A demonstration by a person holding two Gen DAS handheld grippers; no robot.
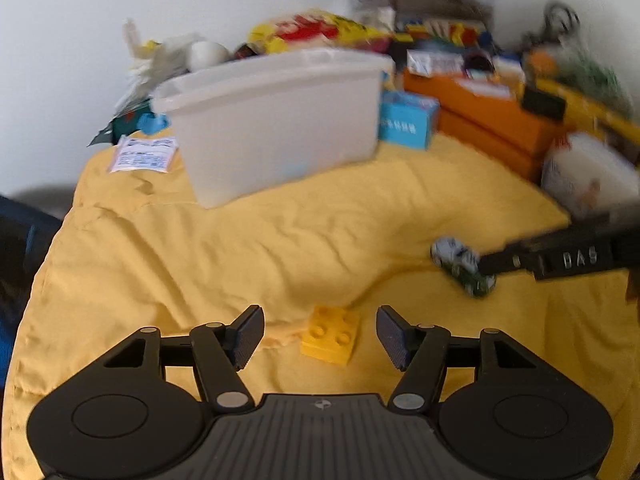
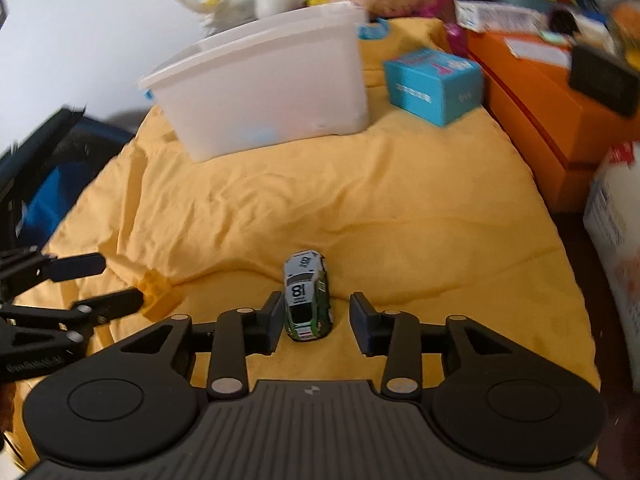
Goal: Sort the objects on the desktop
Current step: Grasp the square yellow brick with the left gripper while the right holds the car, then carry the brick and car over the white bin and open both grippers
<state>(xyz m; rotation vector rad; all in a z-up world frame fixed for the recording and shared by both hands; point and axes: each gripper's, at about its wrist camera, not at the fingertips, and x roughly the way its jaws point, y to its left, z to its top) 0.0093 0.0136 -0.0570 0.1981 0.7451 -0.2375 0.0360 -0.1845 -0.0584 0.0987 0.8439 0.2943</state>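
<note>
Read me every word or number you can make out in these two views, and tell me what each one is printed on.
"8": roof of the small green and white toy car.
"DAS": side of the black right gripper.
Blue cardboard box: white print, too blurred.
White paper packet: print too small.
Black left gripper: white lettering on its body, unreadable.

Both the left gripper (image 1: 320, 336) and right gripper (image 2: 314, 322) point downward, jaws apparently spread.

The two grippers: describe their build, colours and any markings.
Both are matte black plastic. The left gripper and right gripper each have two linkage arms with silver pivot pins, dark blue textured pads, a ribbed base with a small round emblem, and round discs either side. White lettering marks the side.
</note>
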